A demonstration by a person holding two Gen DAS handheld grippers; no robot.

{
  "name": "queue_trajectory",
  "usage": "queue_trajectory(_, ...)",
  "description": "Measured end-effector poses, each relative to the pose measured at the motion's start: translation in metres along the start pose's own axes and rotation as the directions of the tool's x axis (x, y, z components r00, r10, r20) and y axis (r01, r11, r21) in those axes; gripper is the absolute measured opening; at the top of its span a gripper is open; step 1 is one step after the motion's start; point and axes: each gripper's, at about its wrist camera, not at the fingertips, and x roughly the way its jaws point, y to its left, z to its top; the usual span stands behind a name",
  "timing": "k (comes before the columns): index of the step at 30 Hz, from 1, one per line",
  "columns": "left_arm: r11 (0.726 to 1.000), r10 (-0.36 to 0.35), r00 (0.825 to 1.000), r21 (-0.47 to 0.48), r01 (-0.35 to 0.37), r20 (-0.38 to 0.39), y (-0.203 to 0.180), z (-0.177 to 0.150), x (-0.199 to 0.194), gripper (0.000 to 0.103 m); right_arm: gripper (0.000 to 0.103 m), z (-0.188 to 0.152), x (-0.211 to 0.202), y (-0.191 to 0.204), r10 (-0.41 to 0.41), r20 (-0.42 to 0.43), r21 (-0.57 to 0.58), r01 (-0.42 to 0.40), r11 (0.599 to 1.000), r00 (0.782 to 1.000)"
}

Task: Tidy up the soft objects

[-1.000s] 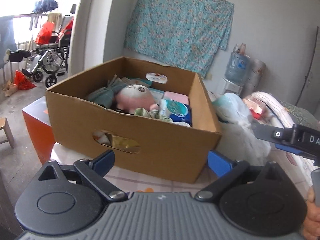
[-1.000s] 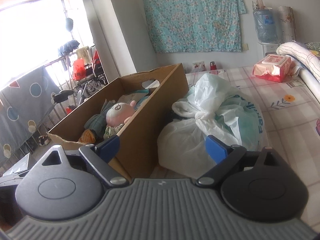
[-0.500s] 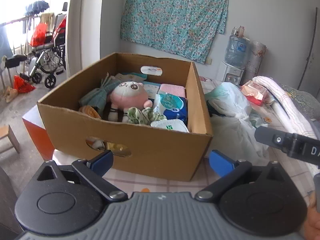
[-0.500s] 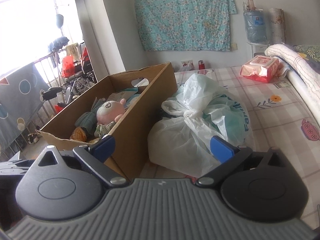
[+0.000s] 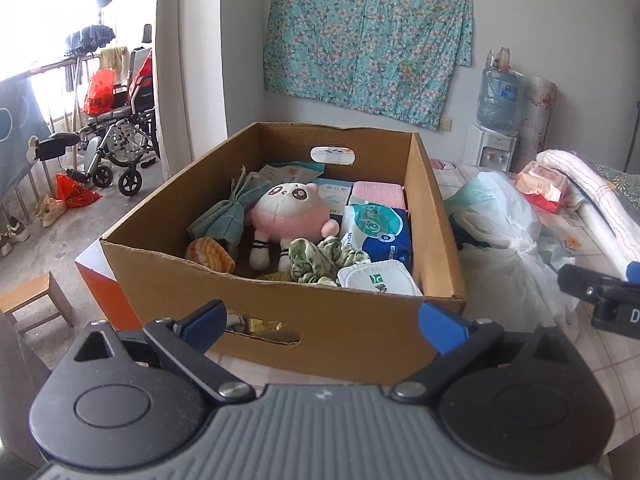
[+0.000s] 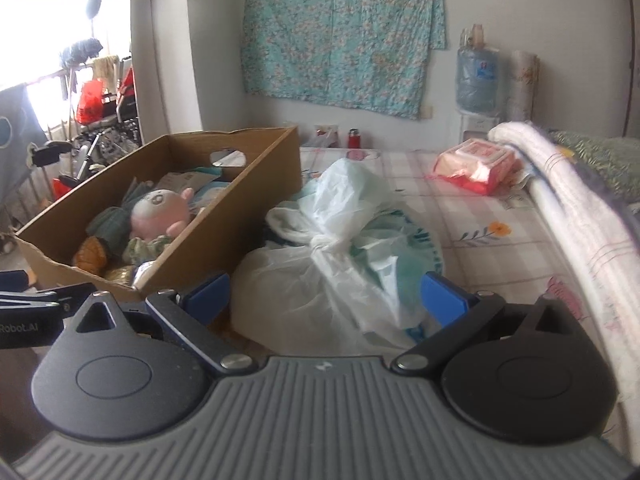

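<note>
A: Report the state of each tool.

B: I read my left tool (image 5: 320, 320) wide and empty, facing the brown cardboard box (image 5: 360, 332). My right tool (image 6: 326, 296) is also wide, empty, before the knotted white plastic bag (image 6: 320, 276).

A: Locate the soft objects.

B: The pink round plush doll (image 5: 288, 216) lies inside the box, on the checked bed sheet (image 6: 480, 216).

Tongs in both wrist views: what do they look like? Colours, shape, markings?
Both match. The left tongs and right tongs have blue fingertip pads on black link arms with silver pivot screws. Each arm runs back to a round black housing with an embossed disc, either side of a ribbed grey body bearing a small logo. In the left wrist view, the right unit shows white lettering. No cables or sleeves visible.
</note>
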Motion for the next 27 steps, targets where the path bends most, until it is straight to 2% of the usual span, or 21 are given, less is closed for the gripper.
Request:
queue_trajectory(5, 1.000, 0.006, 1.000, 0.004, -0.006, -0.006, -0.002, 0.000, 0.001, 0.103, 0.102, 0.003, -0.003, -0.001, -0.011, 0.018, 0.015, 0.011, 1.000, 1.000)
queue_trajectory(8, 1.000, 0.012, 0.999, -0.025, -0.013, -0.038, 0.001, 0.002, 0.006, 0.103, 0.102, 0.003, -0.005, 0.001, -0.014, 0.029, 0.010, 0.014, 1.000, 0.999)
queue_trajectory(11, 0.998, 0.014, 0.998, -0.059, -0.017, -0.059, 0.006, 0.002, 0.009, 0.103, 0.102, 0.002, -0.009, 0.004, 0.038, 0.054, -0.019, -0.037, 0.999, 0.998)
queue_trajectory(13, 0.998, 0.017, 0.998, -0.065, -0.021, -0.059, 0.009, 0.001, 0.009, 0.103, 0.102, 0.002, -0.012, 0.006, 0.071, 0.053, 0.002, -0.072, 0.997, 0.996)
queue_trajectory(18, 0.998, 0.041, 0.998, -0.046, -0.043, -0.048, 0.006, 0.003, 0.007, 0.103, 0.102, 0.001, -0.010, 0.006, 0.142, 0.008, 0.066, -0.142, 0.988, 0.990)
queue_trajectory(27, 0.997, 0.062, 0.995, -0.041, -0.065, -0.075, -0.001, 0.009, 0.007, 0.103, 0.102, -0.001, -0.007, 0.011, 0.199, -0.080, 0.058, -0.195, 0.979, 0.977)
